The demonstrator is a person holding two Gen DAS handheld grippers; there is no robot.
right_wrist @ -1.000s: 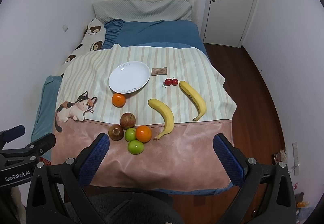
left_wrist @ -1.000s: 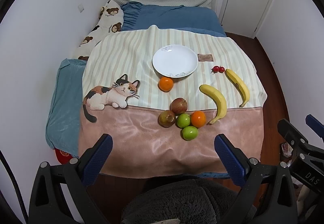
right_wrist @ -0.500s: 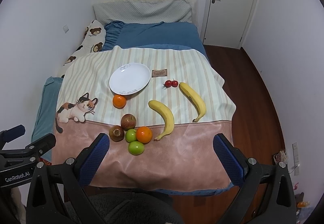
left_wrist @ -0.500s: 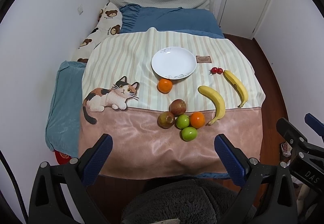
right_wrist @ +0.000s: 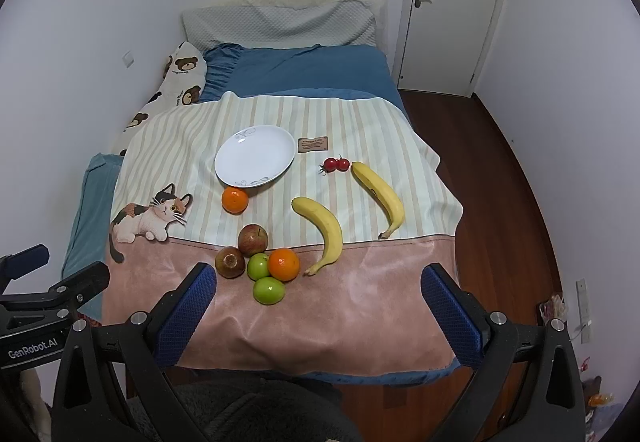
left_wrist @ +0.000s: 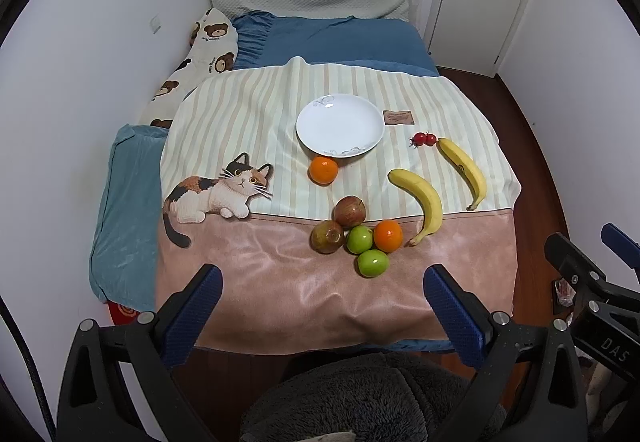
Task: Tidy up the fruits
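Observation:
A white plate (left_wrist: 340, 124) (right_wrist: 256, 156) lies empty on the striped cat blanket. An orange (left_wrist: 323, 170) sits just in front of it. A cluster lies nearer: two reddish apples (left_wrist: 349, 212), two green apples (left_wrist: 373, 263) and a second orange (left_wrist: 388, 235) (right_wrist: 283, 264). Two bananas (left_wrist: 420, 202) (left_wrist: 464, 170) lie to the right, with two cherry tomatoes (left_wrist: 425, 139) behind them. My left gripper (left_wrist: 326, 306) and right gripper (right_wrist: 320, 302) are both open and empty, held above the bed's near end.
The blanket (left_wrist: 280, 282) covers a bed with blue sheets (left_wrist: 332, 38) and pillows against the left wall. A bear-print pillow (left_wrist: 208, 42) lies at far left. Wooden floor (right_wrist: 504, 202) and a door (right_wrist: 452, 2) are on the right. A grey fluffy seat (left_wrist: 372, 398) is below me.
Both grippers have drifted slightly towards the bed, so the fruits sit a little lower in view. Nothing on the blanket has moved.

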